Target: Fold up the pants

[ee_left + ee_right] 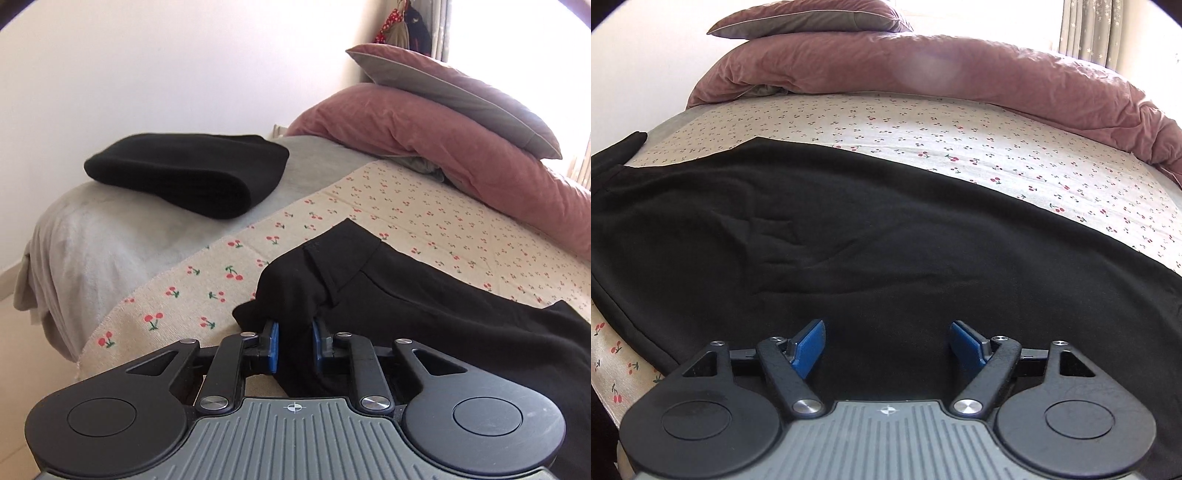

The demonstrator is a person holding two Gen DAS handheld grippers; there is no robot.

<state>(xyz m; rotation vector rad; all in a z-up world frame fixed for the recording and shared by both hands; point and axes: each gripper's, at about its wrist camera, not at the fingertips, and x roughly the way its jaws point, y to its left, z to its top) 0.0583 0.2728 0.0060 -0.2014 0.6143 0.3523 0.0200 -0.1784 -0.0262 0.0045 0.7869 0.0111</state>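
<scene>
- Pinching a bunched fold of the black pants (369,295), the left claw (295,334) has its blue pads (274,345) drawn narrow, with cloth pressed between them.
- Just beyond that grip, the waistband end of the pants rises in a crumpled hump, while the rest trails off to the right across the bed.
- The right claw (887,343) stands wide, its blue pads (809,347) well apart and holding nothing; it hangs over the flat spread of the pants (849,240).
- The pants lie on a cherry-print sheet (997,147) that covers the bed.
- A grey blanket (110,229) covers the bed's far left corner, and a folded black garment (192,173) rests on it, well apart from the pants.
- A pink duvet (923,70) is heaped along the far side of the bed, with a pillow (812,18) on top.
</scene>
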